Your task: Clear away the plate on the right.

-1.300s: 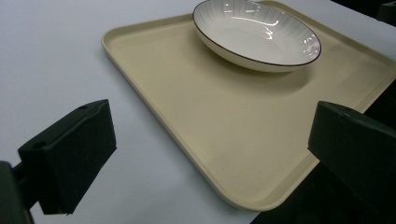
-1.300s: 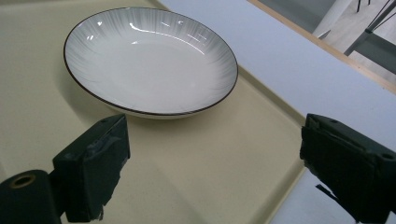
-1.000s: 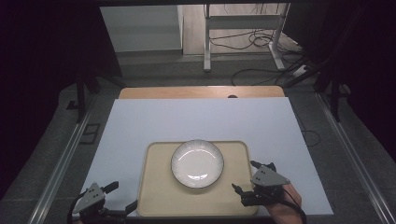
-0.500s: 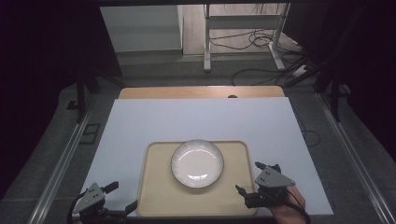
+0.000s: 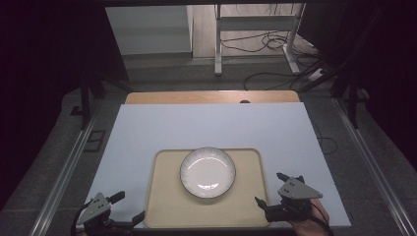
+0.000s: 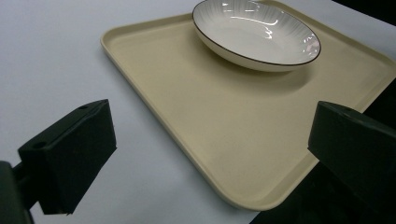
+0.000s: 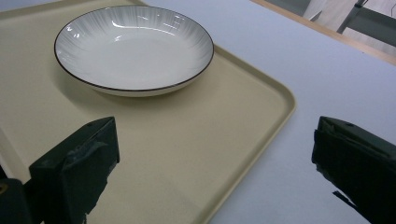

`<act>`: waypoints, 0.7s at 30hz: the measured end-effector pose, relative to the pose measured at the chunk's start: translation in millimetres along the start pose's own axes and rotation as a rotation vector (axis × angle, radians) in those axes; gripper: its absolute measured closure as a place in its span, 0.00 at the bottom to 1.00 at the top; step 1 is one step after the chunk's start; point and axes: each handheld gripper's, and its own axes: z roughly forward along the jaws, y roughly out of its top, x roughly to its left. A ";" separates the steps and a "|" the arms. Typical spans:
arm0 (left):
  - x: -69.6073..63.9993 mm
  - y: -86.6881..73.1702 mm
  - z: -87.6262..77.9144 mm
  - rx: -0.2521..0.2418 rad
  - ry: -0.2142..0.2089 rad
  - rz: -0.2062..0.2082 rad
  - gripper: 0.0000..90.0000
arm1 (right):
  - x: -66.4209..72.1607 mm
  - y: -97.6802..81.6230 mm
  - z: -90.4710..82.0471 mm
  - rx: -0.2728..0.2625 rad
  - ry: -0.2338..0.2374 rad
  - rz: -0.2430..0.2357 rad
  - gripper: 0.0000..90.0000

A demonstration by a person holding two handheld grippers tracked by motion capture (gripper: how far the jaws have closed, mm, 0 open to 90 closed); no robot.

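Observation:
A white plate [image 5: 207, 172] with a thin dark rim sits in the middle of a beige tray [image 5: 162, 206] on a white table sheet. My left gripper [image 5: 129, 206] stands open at the tray's near left corner, and the tray [image 6: 154, 70] and plate [image 6: 257, 32] lie ahead of the left gripper [image 6: 210, 144]. My right gripper [image 5: 269, 188] is open at the near right corner. Its jaws have just been opening and straddle the tray's rim [image 7: 243, 107] without pressing on it. Beyond the right gripper [image 7: 215, 168] lies the plate [image 7: 133, 46].
The white sheet [image 5: 211, 128] covers the table out to a wooden strip [image 5: 211, 97] along the far edge. Past the table are a metal stand [image 5: 255, 29] and cables on the floor. Metal rails run down both sides of the table.
My right gripper has drawn slightly toward the near right, away from the tray, with its jaws spreading. The left gripper, tray and plate have stayed put.

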 end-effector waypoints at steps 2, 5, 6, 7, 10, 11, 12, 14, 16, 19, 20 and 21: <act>0.0 0.0 0.0 0.000 0.000 0.000 0.01 | -1.3 -2.0 -2.2 -0.001 -0.004 0.009 0.01; 0.1 0.0 -0.1 -0.001 0.000 -0.001 0.01 | -3.5 -5.2 -5.6 -0.005 -0.009 0.025 0.01; 0.1 0.0 -0.1 -0.001 0.000 -0.001 0.01 | -4.3 -6.3 -6.8 -0.006 -0.013 0.028 0.01; 0.1 0.0 -0.1 0.000 0.000 -0.001 0.01 | -5.1 -7.4 -8.0 -0.006 -0.017 0.030 0.01; 0.0 0.0 0.0 0.000 0.000 0.000 0.01 | -8.0 -11.2 -12.0 -0.007 -0.029 0.039 0.01; 0.0 0.0 0.0 0.000 0.000 0.000 0.01 | -8.7 -12.1 -13.0 -0.007 -0.034 0.042 0.01; 0.1 0.0 0.0 0.000 0.000 -0.001 0.01 | -9.7 -13.2 -14.5 -0.006 -0.037 0.046 0.01; 0.1 0.0 0.0 0.000 0.000 -0.001 0.01 | -11.9 -15.5 -17.3 -0.009 -0.046 0.051 0.00; 0.1 0.0 0.1 0.000 0.000 -0.001 0.01 | -14.1 -18.0 -20.0 -0.011 -0.055 0.057 0.00; 0.1 0.1 0.2 0.001 0.001 -0.001 0.01 | -17.5 -22.1 -23.6 -0.014 -0.066 0.076 0.00; 0.1 0.1 0.2 0.002 0.000 -0.001 0.01 | -18.5 -23.5 -24.6 -0.015 -0.069 0.083 0.00; 0.1 0.1 0.3 0.002 0.000 -0.001 0.01 | -19.4 -24.9 -25.8 -0.015 -0.075 0.087 0.00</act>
